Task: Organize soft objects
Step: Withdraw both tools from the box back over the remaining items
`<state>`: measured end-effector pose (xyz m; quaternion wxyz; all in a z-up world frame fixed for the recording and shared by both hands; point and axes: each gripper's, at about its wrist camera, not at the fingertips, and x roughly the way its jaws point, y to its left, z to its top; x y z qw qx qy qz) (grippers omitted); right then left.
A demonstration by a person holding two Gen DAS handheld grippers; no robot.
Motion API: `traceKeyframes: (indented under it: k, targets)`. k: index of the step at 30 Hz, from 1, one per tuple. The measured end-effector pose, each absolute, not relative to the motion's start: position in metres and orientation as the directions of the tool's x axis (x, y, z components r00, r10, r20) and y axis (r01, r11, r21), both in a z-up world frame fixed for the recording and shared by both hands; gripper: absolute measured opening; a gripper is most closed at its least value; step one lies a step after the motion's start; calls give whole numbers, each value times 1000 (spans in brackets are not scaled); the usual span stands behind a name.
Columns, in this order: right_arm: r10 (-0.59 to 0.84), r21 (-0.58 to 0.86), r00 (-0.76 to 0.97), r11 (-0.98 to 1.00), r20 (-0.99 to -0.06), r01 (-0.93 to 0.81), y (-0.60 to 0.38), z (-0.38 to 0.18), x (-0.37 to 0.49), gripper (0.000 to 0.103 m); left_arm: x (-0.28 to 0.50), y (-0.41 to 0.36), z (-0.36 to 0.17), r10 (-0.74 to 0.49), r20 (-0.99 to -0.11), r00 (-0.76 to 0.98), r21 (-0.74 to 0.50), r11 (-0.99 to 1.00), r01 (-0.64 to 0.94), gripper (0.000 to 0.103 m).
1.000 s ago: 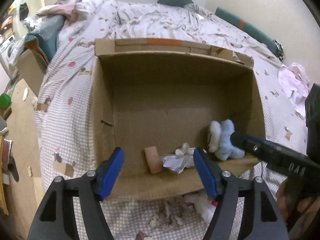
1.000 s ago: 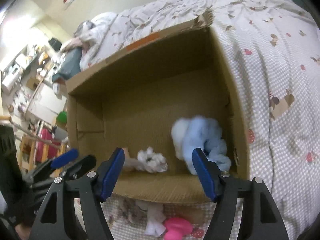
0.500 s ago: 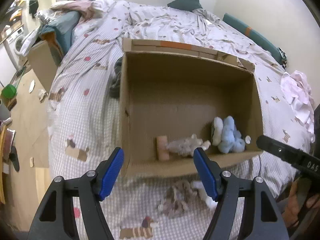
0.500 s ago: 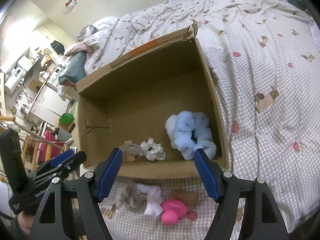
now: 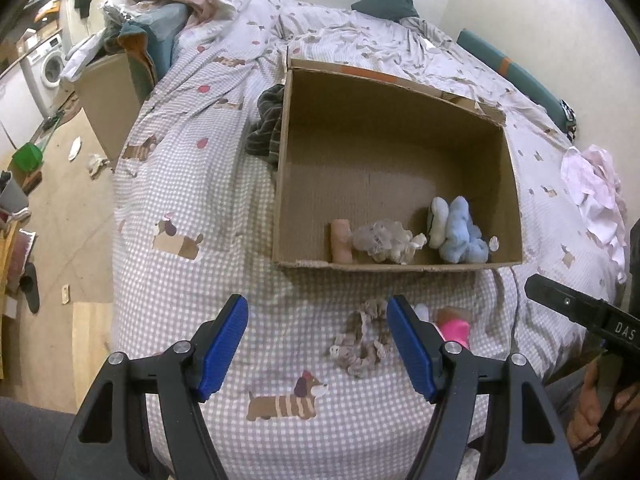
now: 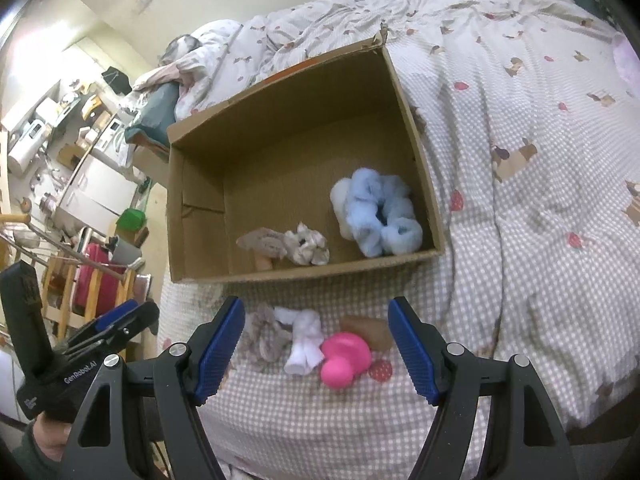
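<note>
A cardboard box (image 5: 288,168) (image 6: 416,128) sits open on the bed. Inside lie a blue fluffy scrunchie (image 6: 376,212) (image 5: 460,232), a pale crumpled scrunchie (image 6: 296,244) (image 5: 384,238) and a peach cylinder (image 5: 341,242). On the bedspread in front of the box lie a grey-beige scrunchie (image 5: 360,340) (image 6: 264,334), a white sock-like piece (image 6: 304,340), a pink rounded toy (image 6: 344,354) (image 5: 454,328) and a brown soft piece (image 6: 368,330). My left gripper (image 5: 318,344) is open and empty, just left of the grey scrunchie. My right gripper (image 6: 316,344) is open and empty, above the white piece and pink toy.
A dark striped cloth (image 5: 268,124) lies against the box's left wall. Pink-white clothing (image 5: 592,188) lies at the bed's right. A second cardboard box (image 5: 108,96) with piled clothes stands left of the bed. The floor (image 5: 60,216) and furniture lie further left.
Both grippers have pulled back and up from the box. The loose items on the bedspread in front of the box have come into full view. Both stay open.
</note>
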<state>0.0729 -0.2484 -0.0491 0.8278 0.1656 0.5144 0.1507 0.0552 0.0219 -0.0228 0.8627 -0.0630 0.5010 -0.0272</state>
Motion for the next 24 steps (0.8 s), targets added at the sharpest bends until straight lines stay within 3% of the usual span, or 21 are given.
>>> traceKeyframes:
  k: [24]
  targets:
    - [398,419,383,907,-834,-30,-247,-66,59,78,35,30,-35,-65,-884,463,-110,991,-71,69]
